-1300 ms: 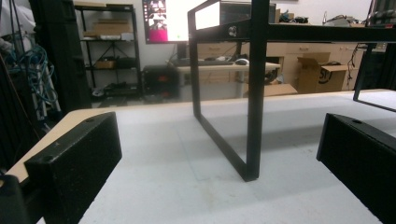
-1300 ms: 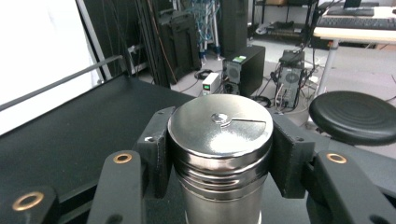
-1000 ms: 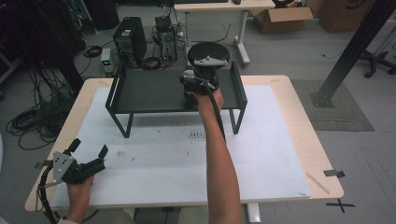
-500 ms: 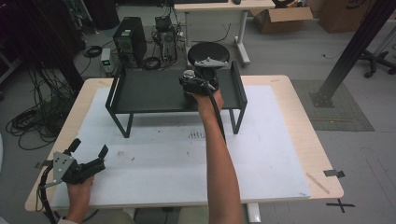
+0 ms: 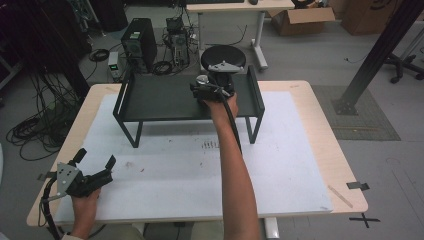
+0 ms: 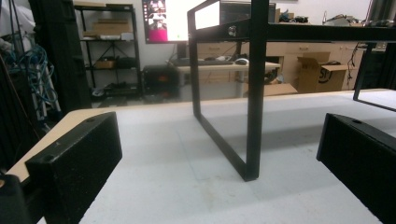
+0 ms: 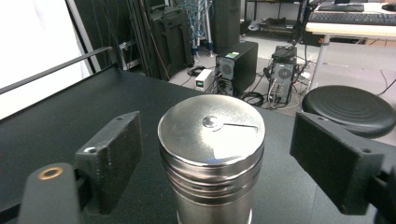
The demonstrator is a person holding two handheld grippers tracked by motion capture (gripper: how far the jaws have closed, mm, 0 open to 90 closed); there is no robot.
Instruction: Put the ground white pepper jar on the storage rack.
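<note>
A shiny metal canister (image 7: 211, 154) with a flat lid stands upright on the black rack's shelf (image 7: 65, 112). My right gripper (image 5: 204, 86) is open around it: both pads (image 7: 114, 144) stand clear of its sides, and the jaws have just been opening. In the high view the canister's lid (image 5: 202, 79) shows at the shelf's right part, just past my right hand. My left gripper (image 5: 96, 157) is open with nothing between its jaws, low over the white mat near the table's front left corner. The left gripper view faces a rack leg (image 6: 252, 93).
The black rack (image 5: 165, 97) stands on thin legs at the back of the white mat (image 5: 280, 165). Beyond the table are a round black stool (image 5: 223, 54), computer towers (image 5: 139, 42) with cables, and a desk (image 5: 235, 6).
Both hands stay where they were. The right gripper's jaws look slightly wider around the canister than before.
</note>
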